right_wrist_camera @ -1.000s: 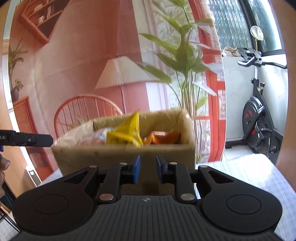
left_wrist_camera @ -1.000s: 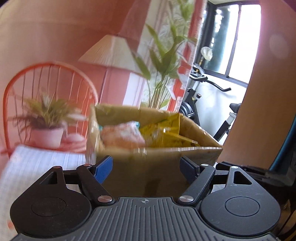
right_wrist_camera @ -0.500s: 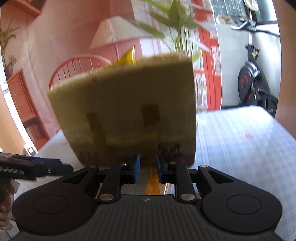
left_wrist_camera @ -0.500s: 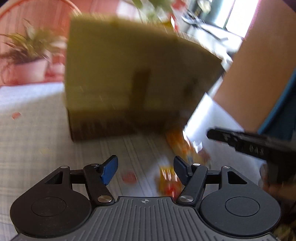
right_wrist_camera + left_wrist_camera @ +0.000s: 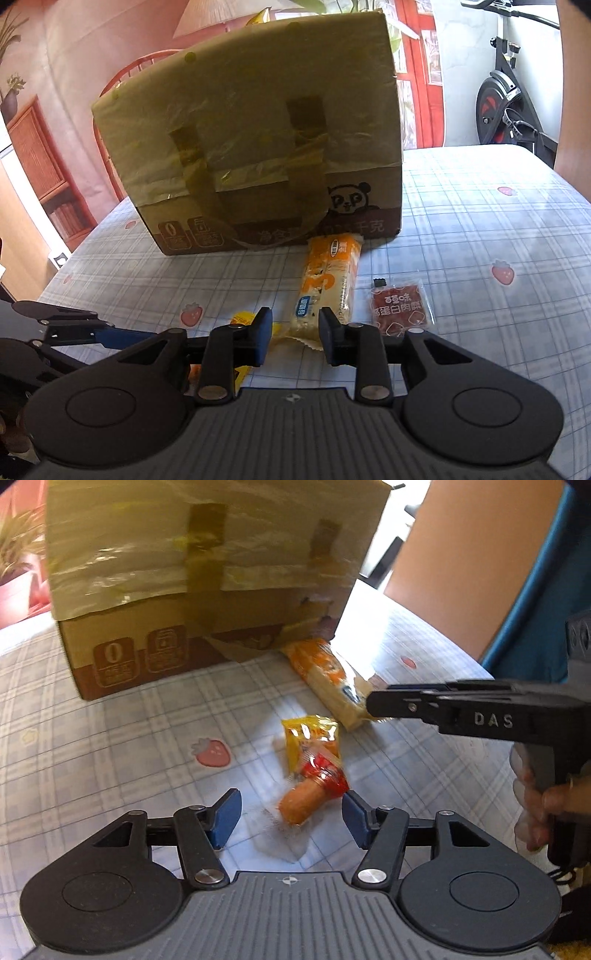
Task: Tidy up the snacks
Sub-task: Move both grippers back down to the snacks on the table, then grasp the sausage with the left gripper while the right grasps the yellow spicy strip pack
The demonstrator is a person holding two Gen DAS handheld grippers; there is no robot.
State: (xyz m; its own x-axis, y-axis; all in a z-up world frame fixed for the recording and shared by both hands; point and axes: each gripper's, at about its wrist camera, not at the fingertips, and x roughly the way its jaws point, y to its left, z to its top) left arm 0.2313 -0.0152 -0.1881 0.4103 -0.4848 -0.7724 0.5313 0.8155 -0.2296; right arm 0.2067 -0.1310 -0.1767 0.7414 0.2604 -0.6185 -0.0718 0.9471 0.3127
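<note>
The desk, under a checked strawberry-print cloth, carries a tall tape-patched brown cardboard box, probably the bin meant for the loose snacks lying just in front of it. A long orange-and-white wrapped bar lies with its far end at the box's foot; the right gripper, jaws just opening and part-spread, straddles its near end without pressing. A small yellow-and-red sausage packet lies between the left gripper jaws, which have been closing but hold nothing yet.
</note>
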